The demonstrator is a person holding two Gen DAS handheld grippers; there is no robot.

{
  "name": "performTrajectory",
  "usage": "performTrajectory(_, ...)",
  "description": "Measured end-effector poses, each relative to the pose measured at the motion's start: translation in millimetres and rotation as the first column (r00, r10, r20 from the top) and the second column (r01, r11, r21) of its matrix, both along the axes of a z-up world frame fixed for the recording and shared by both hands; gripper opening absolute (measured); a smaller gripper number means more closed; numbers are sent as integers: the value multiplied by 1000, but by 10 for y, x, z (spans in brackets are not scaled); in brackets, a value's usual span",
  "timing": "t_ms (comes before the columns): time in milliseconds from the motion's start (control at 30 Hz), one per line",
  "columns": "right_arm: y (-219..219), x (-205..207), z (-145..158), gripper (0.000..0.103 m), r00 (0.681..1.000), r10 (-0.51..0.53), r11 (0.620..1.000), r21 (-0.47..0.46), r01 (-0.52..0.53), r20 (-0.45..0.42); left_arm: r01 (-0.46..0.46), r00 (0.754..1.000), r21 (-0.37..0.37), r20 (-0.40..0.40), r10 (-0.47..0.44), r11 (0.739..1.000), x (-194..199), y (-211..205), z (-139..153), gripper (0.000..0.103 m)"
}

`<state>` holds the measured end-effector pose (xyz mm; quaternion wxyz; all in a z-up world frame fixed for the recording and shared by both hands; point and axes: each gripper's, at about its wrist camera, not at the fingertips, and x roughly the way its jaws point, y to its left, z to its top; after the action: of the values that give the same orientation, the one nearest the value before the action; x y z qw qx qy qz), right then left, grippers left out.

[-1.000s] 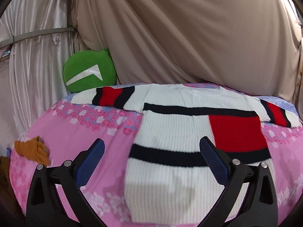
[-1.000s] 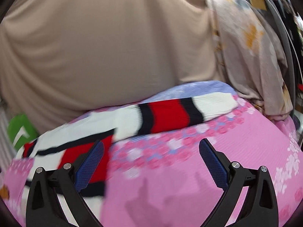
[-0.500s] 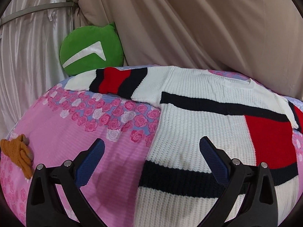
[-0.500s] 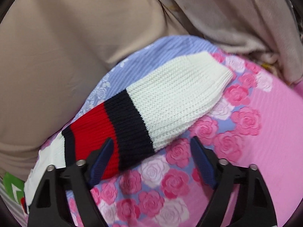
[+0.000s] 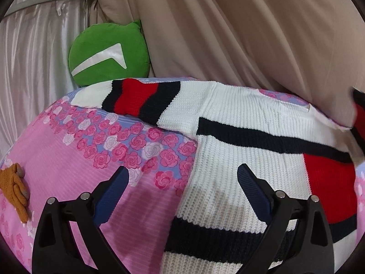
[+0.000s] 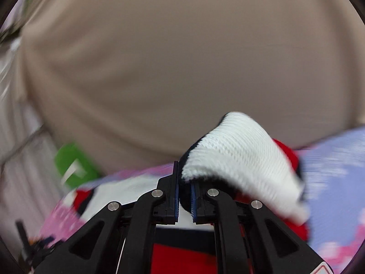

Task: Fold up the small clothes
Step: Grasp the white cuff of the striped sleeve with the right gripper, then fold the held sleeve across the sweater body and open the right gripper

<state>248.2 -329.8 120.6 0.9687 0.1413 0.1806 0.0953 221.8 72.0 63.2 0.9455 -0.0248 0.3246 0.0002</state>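
The right gripper (image 6: 183, 196) is clamping its jaws on the sweater's right sleeve (image 6: 239, 157), holding it lifted above the bed. The left gripper (image 5: 182, 182) is hovering with jaws wide apart over the knitted sweater (image 5: 246, 150), which is lying flat on the pink floral bedsheet (image 5: 68, 150), collar toward the far edge.

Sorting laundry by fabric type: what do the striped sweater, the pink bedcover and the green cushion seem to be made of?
Sweater: chunky ribbed knit, matte, probably wool or acrylic yarn; the stitch rows show. Bedcover: thin printed woven cloth, matte, likely cotton or polyester, with a fine weave and rose print. Cushion: soft plush-like fabric with a smooth white patch, apparently stuffed.
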Motion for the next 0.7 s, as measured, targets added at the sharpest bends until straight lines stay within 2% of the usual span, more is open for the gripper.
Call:
performTrajectory(33,437,187,-81,10,996,84,996,-35,-85,-33,5,1000,-13,-5,-5,1000,21,8,10,94)
performTrajectory(67,823,350,-211,15,988,136,987,-78,-142,-74,10,1000,-25,-11,-10,1000,48,10,15,94)
performTrajectory(100,1091,480,-338,28,980,162,978,-115,-175,-115,17,1000,-41,-22,-18,999,92,2,14,94)
performTrajectory(167,1493,529,-568,33,972,165,963,-186,-195,-167,37,998,-65,-56,-41,997,193,-24,0,94)
performTrajectory(200,1522,514,-618,34,971,168,962,-186,-199,-168,48,996,-90,-73,-55,995,254,-32,-11,94)
performTrajectory(233,1480,469,-627,36,972,175,965,-167,-201,-159,55,994,-109,-84,-64,992,303,-31,-21,94)
performTrajectory(300,1255,181,-575,62,982,155,980,-113,-167,-106,68,991,-163,-106,-86,984,397,-36,-39,94)
performTrajectory(367,919,-103,-558,69,994,88,991,-91,-94,-64,86,988,-204,-106,-109,975,454,-62,-43,94)
performTrajectory(433,585,-208,-614,71,997,16,998,-63,-21,-78,99,988,-204,-99,-121,974,484,-143,-58,94)
performTrajectory(500,373,-172,-665,71,991,-10,1000,-1,10,-135,109,987,-180,-93,-127,978,470,-254,-91,94)
performTrajectory(567,317,19,-759,71,983,20,998,64,-9,-185,120,988,-139,-80,-132,983,395,-345,-108,94)
performTrajectory(700,597,621,-949,71,958,136,975,203,-86,-251,116,992,-22,-55,-117,993,247,-371,-92,94)
